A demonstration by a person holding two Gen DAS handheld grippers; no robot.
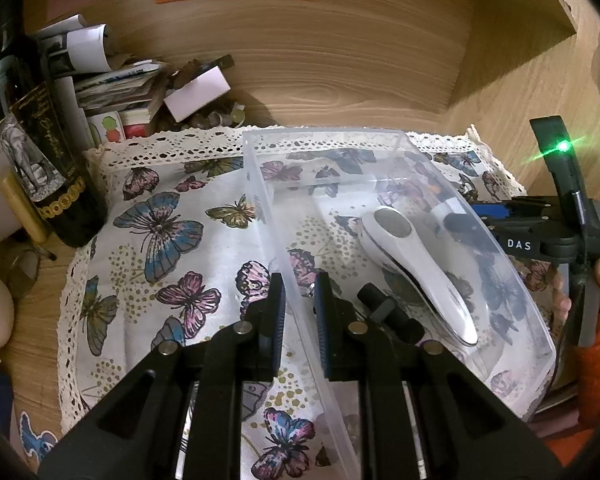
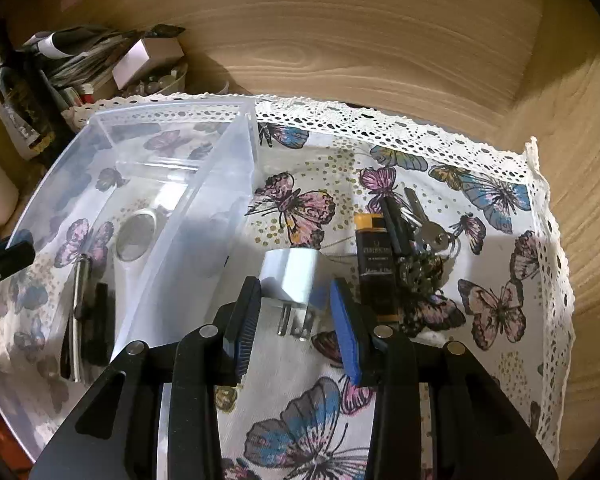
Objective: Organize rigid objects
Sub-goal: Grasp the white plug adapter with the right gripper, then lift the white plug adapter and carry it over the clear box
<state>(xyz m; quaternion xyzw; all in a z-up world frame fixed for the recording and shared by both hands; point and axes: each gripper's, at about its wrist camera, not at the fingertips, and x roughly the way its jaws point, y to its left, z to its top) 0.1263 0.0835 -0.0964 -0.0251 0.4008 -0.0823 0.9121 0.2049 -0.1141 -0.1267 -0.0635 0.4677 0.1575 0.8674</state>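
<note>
A clear plastic bin (image 1: 380,148) stands on the butterfly cloth (image 1: 172,216); it also shows in the right wrist view (image 2: 220,152). Inside lie a white handheld device (image 1: 416,272) and a small black part (image 1: 384,308). My left gripper (image 1: 300,300) straddles the bin's left wall with its jaws close together, one inside and one outside. My right gripper (image 2: 296,312) is open around a white plug adapter (image 2: 288,276) lying on the cloth beside the bin. A black and gold lighter (image 2: 374,264) and keys (image 2: 424,232) lie just right of it.
A dark wine bottle (image 1: 40,152) and a heap of papers and boxes (image 1: 140,80) stand at the back left. Wooden shelf walls (image 1: 340,60) close in the back and right. The lace-edged cloth (image 2: 460,144) reaches the shelf's right side.
</note>
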